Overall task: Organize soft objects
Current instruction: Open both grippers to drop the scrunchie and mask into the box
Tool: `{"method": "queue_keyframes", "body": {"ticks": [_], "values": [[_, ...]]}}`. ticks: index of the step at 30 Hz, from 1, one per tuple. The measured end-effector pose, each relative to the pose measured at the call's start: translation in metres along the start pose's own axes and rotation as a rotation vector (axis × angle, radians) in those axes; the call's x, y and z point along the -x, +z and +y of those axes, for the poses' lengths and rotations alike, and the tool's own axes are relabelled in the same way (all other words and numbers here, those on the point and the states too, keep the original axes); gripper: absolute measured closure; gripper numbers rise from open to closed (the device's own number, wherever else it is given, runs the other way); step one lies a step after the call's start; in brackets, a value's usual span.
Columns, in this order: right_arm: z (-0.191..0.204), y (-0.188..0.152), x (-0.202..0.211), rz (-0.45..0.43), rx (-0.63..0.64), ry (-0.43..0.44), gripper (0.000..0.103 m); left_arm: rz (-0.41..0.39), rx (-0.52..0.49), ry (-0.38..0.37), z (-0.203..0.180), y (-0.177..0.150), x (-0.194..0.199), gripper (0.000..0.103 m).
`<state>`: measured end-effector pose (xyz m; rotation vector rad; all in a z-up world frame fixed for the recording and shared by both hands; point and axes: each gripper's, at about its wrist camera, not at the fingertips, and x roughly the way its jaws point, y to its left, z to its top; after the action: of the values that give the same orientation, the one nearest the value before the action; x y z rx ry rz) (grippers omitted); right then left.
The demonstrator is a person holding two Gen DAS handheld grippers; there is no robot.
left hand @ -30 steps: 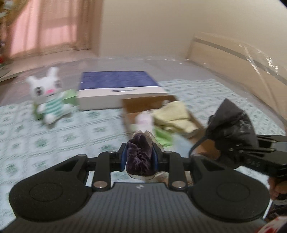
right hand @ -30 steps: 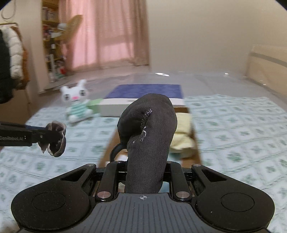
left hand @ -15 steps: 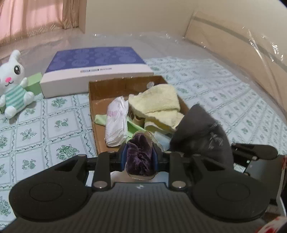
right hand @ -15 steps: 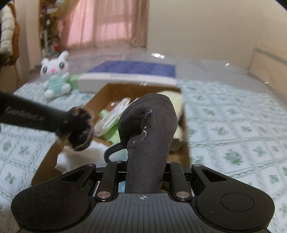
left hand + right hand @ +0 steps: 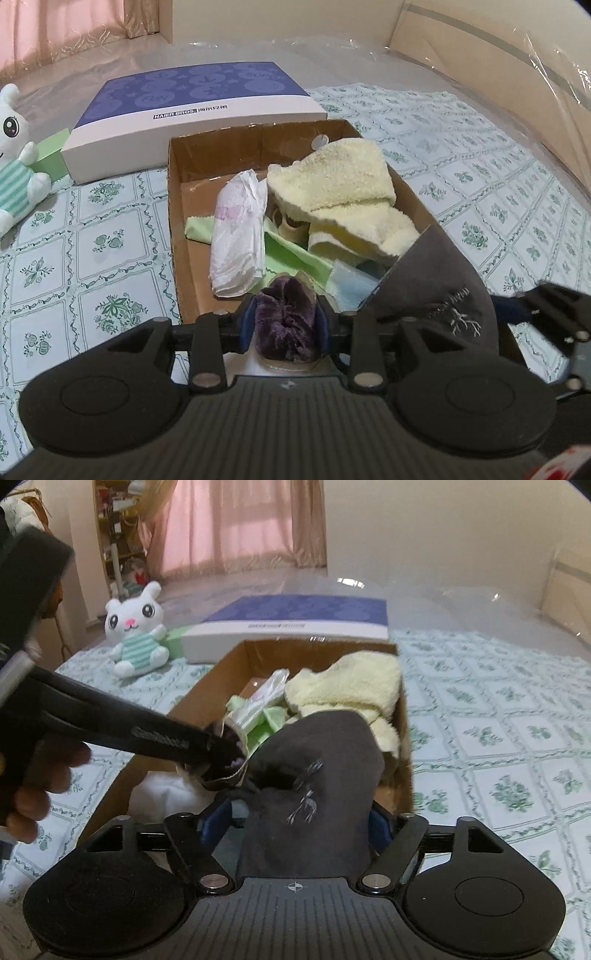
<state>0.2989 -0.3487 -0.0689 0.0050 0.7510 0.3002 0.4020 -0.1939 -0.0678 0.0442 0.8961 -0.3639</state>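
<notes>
My left gripper (image 5: 286,325) is shut on a purple velvet scrunchie (image 5: 286,321) and holds it over the near end of a cardboard box (image 5: 177,206). It also shows in the right wrist view (image 5: 225,764). My right gripper (image 5: 295,819) has its jaws spread wide with a dark grey sock (image 5: 321,794) slumping between them over the box's near right end; the sock also shows in the left wrist view (image 5: 439,295). The box holds a yellow towel (image 5: 340,184), a white packet (image 5: 236,240), green cloth (image 5: 291,254) and a blue mask (image 5: 351,288).
A blue and white flat box (image 5: 192,107) lies behind the cardboard box. A white plush bunny (image 5: 135,635) sits at the left against a green block (image 5: 51,151). The floral bedspread (image 5: 92,258) surrounds everything. A plastic-wrapped headboard (image 5: 498,55) stands at the right.
Both grippers have moved down and forward over the box. The right gripper's jaws have opened and the sock has slumped forward. The left gripper still holds the scrunchie.
</notes>
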Motion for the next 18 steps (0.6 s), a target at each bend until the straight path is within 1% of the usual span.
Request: {"method": "queue_keyframes", "body": {"ticks": [2,4,8,9,10,11,12,14,15,18], "values": [[0.001,-0.001,0.01,-0.034,-0.001,-0.011,0.027,0.0,-0.001,0.0,0.001,-0.001,0.0,0.069],[0.002,0.002,0.015,-0.063,-0.004,-0.013,0.027,-0.002,-0.003,-0.006,0.001,-0.002,0.002,0.059],[0.001,0.002,0.031,-0.115,-0.047,-0.005,0.027,-0.023,-0.012,-0.018,0.003,-0.004,0.013,0.053],[0.0,0.002,0.034,-0.124,-0.06,-0.006,0.032,-0.031,-0.014,-0.021,0.004,-0.005,0.017,0.053],[-0.001,0.001,0.036,-0.131,-0.075,-0.009,0.039,-0.036,-0.016,-0.024,0.004,-0.006,0.02,0.053],[-0.002,0.0,0.037,-0.137,-0.087,-0.014,0.057,-0.043,-0.019,-0.028,0.004,-0.007,0.023,0.053],[-0.003,0.0,0.037,-0.134,-0.092,-0.016,0.072,-0.049,-0.026,-0.028,0.004,-0.008,0.025,0.053],[-0.007,0.0,0.03,-0.105,-0.114,-0.027,0.087,-0.057,-0.042,-0.018,0.003,-0.011,0.029,0.057],[-0.01,0.0,0.025,-0.09,-0.128,-0.036,0.091,-0.058,-0.048,-0.016,0.003,-0.012,0.03,0.059],[-0.017,-0.001,0.015,-0.074,-0.166,-0.024,0.094,-0.053,-0.045,-0.017,0.005,-0.015,0.031,0.06]]}}
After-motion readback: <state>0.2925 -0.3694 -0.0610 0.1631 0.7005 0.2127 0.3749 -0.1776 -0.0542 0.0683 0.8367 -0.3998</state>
